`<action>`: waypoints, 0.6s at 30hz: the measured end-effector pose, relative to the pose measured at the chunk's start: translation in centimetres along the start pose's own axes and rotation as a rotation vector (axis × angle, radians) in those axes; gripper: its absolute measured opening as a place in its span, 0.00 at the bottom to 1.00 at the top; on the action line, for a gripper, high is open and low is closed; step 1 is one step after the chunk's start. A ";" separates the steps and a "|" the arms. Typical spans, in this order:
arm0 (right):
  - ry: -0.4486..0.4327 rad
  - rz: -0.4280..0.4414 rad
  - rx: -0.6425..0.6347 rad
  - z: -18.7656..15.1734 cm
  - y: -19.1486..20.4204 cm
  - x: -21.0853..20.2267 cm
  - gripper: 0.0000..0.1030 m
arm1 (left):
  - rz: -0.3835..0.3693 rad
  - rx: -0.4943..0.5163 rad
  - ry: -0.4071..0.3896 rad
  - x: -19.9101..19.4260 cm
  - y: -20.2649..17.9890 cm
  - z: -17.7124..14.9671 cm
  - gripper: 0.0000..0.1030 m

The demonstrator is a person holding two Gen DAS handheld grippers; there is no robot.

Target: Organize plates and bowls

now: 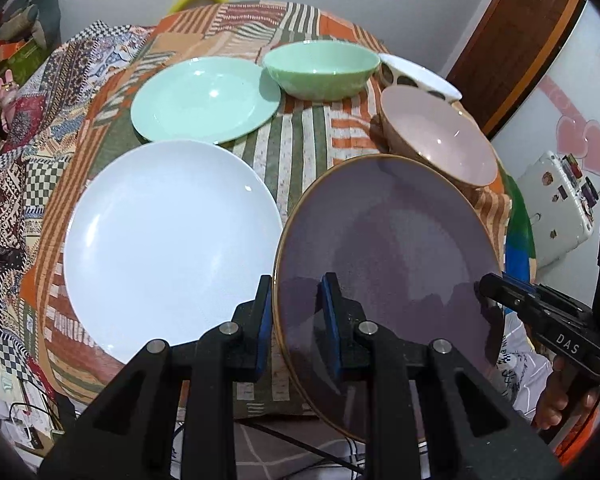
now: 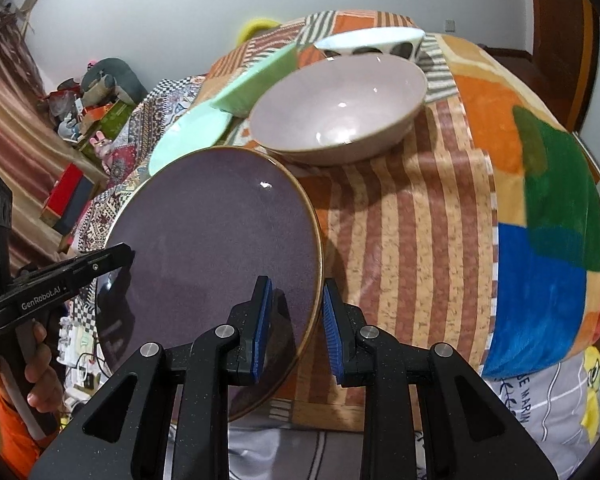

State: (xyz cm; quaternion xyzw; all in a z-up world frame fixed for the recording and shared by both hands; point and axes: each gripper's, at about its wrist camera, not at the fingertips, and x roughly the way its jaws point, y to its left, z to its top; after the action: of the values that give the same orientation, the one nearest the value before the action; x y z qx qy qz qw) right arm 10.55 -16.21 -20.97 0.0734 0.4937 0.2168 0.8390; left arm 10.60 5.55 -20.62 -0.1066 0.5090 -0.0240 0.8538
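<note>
At far left the white plate [image 1: 172, 248] lies flat on the patchwork cloth [image 1: 300, 160], the green plate [image 1: 206, 98] beyond it. The left gripper [image 1: 296, 320] is clamped on the near left rim of the purple plate [image 1: 384, 272], which sits tilted at the table's front edge; the right gripper [image 2: 296, 322] pinches its opposite rim. Behind stand the green bowl [image 1: 322, 70], pink bowl [image 1: 440, 136] and spotted white bowl [image 1: 420, 74]. Nothing looks stacked yet, so most sorting seems undone.
</note>
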 end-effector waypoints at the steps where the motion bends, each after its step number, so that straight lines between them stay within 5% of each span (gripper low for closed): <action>1: 0.007 0.000 0.003 0.0 0.0 0.2 0.22 | 0.001 0.001 0.005 0.2 0.0 0.0 0.22; 18: 0.037 -0.035 0.075 0.1 -2.5 0.5 0.22 | -0.036 0.014 0.096 4.4 -1.3 1.1 0.24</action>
State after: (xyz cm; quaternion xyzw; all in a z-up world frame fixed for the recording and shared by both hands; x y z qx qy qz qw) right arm 11.56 -18.26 -22.14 0.0921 0.5182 0.1850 0.8299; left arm 13.76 3.78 -23.61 -0.1087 0.5470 -0.0479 0.8286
